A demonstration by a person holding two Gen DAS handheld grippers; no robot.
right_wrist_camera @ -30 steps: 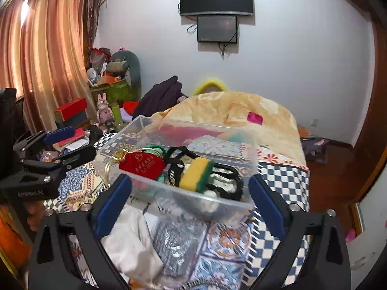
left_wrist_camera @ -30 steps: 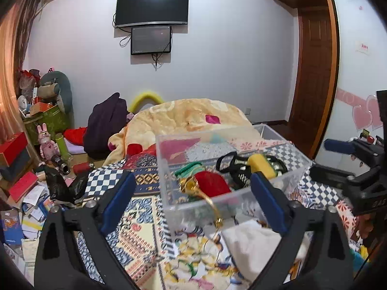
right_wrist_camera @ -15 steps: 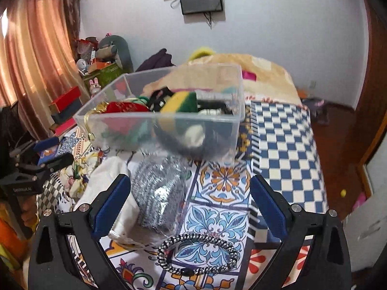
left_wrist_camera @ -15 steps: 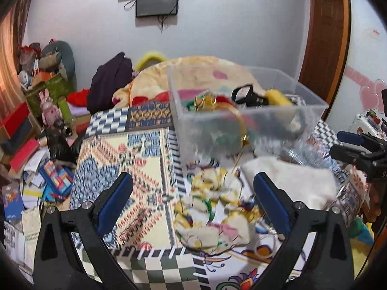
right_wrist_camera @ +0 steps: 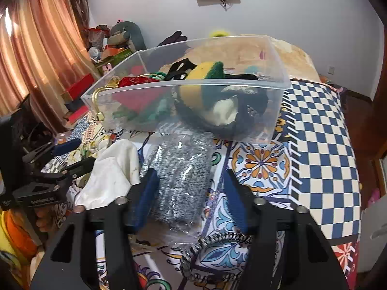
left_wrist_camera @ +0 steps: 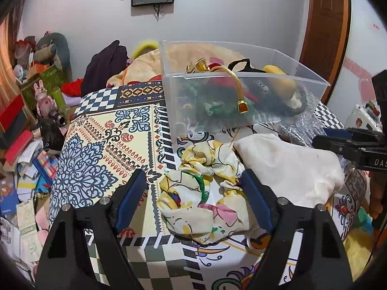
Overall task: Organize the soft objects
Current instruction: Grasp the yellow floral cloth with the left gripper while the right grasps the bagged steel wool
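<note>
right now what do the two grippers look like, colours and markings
Both the left gripper and right gripper have matte black angular frames with triangular cut-outs, silver screw heads and blue fingers. White lettering, unreadable, marks each body's side. No cables or sleeves show.

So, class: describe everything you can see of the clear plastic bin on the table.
The clear plastic bin is a rectangular, lidless, see-through tub standing upright on the patterned tablecloth. It is partly filled: a yellow-green sponge, black straps, red and green items, and a gold strap draped over its rim. A bagged grey item lies against its front.
</note>
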